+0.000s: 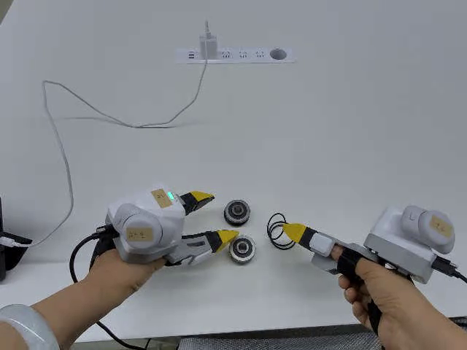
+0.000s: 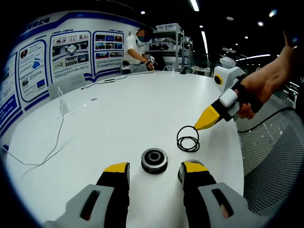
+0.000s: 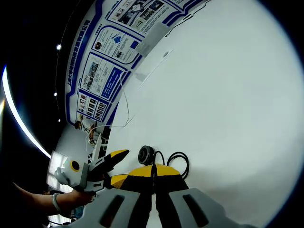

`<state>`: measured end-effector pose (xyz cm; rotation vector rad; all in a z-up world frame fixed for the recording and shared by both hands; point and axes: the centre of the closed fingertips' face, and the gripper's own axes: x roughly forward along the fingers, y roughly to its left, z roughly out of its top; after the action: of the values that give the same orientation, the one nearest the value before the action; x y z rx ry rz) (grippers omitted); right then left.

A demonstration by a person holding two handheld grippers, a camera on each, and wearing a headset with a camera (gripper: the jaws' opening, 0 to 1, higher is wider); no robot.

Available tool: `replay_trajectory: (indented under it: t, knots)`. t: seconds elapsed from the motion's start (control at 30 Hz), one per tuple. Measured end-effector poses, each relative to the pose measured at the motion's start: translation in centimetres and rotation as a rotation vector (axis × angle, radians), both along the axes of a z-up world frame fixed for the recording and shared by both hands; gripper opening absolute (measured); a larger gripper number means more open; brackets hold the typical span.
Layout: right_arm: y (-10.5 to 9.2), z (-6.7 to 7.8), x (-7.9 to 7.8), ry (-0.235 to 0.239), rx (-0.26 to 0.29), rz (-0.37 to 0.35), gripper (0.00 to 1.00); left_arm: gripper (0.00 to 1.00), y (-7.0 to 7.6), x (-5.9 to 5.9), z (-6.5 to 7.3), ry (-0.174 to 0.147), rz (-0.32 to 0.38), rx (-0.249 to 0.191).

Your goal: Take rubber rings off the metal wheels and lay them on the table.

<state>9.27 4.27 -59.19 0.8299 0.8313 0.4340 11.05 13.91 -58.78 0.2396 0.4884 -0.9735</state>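
Jaws spread on our left gripper, far wheel ahead between them, near wheel at one tip; our right gripper's are clenched, touching the rings, and closing left may knock the near wheel skidding away.

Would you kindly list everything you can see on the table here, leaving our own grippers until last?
Wheels: two, silver and black, near front edge.
Rubber rings: black, overlapping, right of the wheels; count unclear.
Power strip: one, white, far side.
Charger: one, white, plugged into the strip.
Cable: one, grey, trailing left.
Table: one, white.
Left gripper: yellow-tipped, open, beside the wheels.
Right gripper: yellow-tipped, shut, at the rings.
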Motion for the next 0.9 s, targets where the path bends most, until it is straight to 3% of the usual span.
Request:
replay_trajectory:
  t: [0.33,0.63,0.9]
  knots:
    - [-1.1,-1.3,-0.3,0.01,-0.084,0.004,0.02,0.45,0.1,-0.1,-0.2,0.007,0.001,0.007]
    - [-1.4,-1.9,-0.7,-0.023,-0.218,0.072,0.07,0.44,0.0,-0.2,-0.1,0.01,0.0,0.01]
    - [-1.6,-2.0,-0.8,-0.033,-0.252,0.09,0.09,0.44,0.0,-0.2,-0.1,0.011,-0.001,0.011]
